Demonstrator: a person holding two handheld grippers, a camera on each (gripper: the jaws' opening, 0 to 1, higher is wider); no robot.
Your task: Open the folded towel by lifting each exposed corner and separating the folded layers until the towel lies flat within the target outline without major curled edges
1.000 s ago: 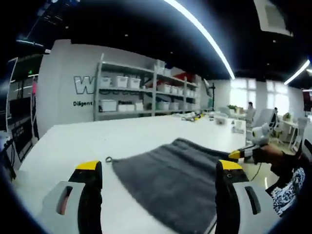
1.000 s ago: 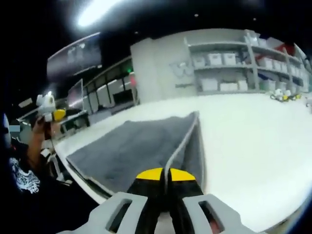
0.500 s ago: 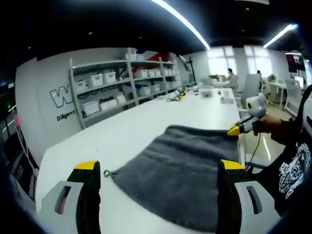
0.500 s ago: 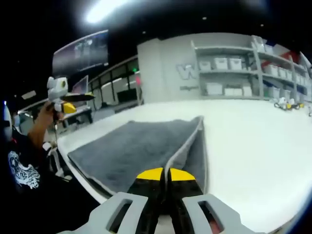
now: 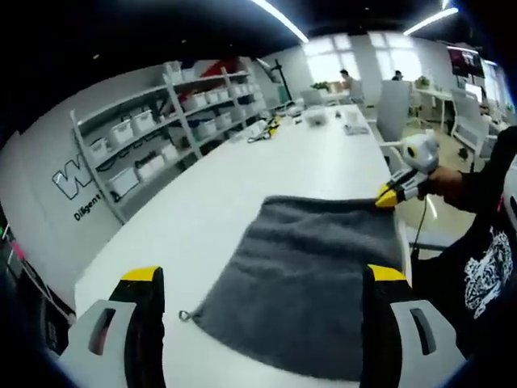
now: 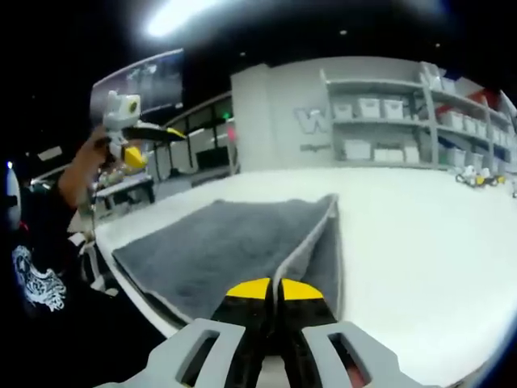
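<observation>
A long white table (image 5: 218,186) carried the grey towel (image 5: 311,279), which lay near the table's edge on the person's side. In the left gripper view the towel spread flat ahead of the left gripper (image 5: 262,283), sitting between and beyond its two yellow-tipped jaws. Those jaws stood wide apart and held nothing, well above the cloth. A small hanging loop (image 5: 185,315) stuck out from the towel's nearest corner, close to the left jaw.

In the right gripper view the towel (image 6: 218,246) ran away from the right gripper (image 6: 273,289), whose jaws were pressed together on the towel's raised edge. That pinched edge rose as a thin fold straight from the yellow tips, with a second layer showing beneath it on the right side. The right gripper (image 5: 401,184) also appeared in the left gripper view at the towel's far corner, its yellow tip touching the cloth.

The left gripper (image 6: 133,133) appeared in the right gripper view, held up in the person's hand (image 6: 95,158), well apart from the towel.

Shelves (image 5: 186,113) with white bins stood against the wall behind the table.
</observation>
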